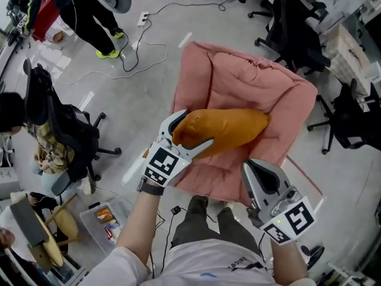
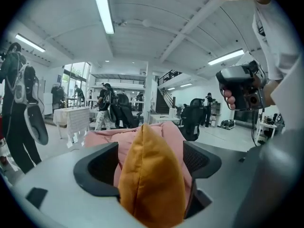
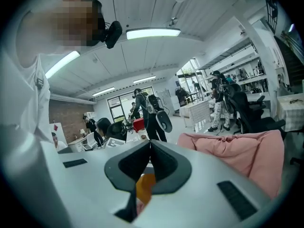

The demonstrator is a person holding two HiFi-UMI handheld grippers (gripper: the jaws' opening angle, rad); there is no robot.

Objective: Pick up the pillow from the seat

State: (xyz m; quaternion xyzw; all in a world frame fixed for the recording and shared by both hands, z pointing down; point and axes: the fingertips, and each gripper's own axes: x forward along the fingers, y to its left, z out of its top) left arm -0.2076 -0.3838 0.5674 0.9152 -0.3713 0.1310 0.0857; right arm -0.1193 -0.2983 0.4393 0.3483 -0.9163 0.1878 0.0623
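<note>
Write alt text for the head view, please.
Left gripper, jaws open, straddles one end of an orange pillow lying on a pink seat. Right gripper, shut and empty, hovers by the seat's near edge.

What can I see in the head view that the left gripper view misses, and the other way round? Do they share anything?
Only the head view shows loose cables, a seated person and a plastic bin. Only the left gripper view shows ceiling lights, a staircase and a cloth-covered table. Both show the orange pillow lying on the pink seat, with the left claw open around the pillow's end, not pressing it.
</note>
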